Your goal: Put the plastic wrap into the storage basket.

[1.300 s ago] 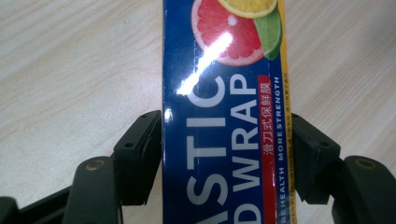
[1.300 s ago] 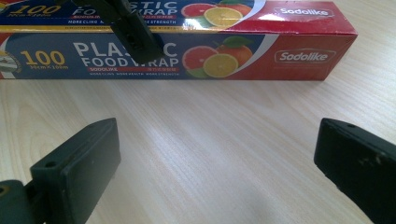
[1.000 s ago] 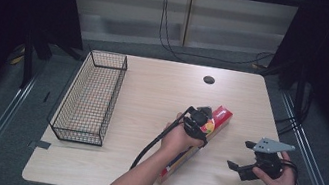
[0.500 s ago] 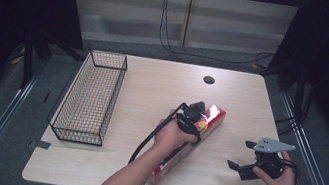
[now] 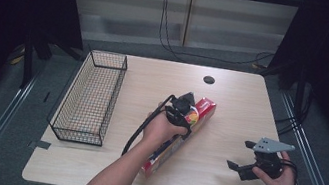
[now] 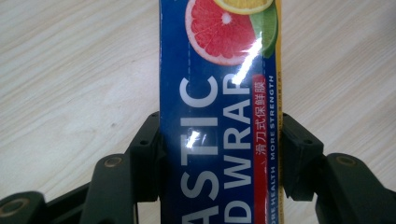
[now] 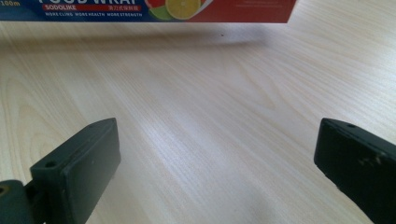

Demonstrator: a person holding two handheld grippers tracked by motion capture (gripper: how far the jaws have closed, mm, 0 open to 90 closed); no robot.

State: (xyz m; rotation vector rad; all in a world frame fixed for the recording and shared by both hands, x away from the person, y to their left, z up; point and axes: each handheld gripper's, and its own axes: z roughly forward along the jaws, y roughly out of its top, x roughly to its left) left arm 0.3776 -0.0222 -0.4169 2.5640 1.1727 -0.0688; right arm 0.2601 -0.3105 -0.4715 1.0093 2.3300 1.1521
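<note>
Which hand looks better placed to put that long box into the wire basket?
Left. Its gripper is already clamped on the plastic wrap box and sits nearer the basket. The right gripper is open, over bare table.

In the high view the person's left hand (image 5: pixel 159 128) and the left gripper (image 5: pixel 184 107) cover the middle of the long red-and-blue plastic wrap box (image 5: pixel 203 106), so the jaws' contact cannot be seen there. In the left gripper view the box (image 6: pixel 219 116) is cut off at 12 and 6 o'clock, its lettering incomplete. In the right gripper view it (image 7: pixel 154 10) is clipped at 12 o'clock, with the small print too fine to read. The forearms run off the high view at 6 o'clock.
</note>
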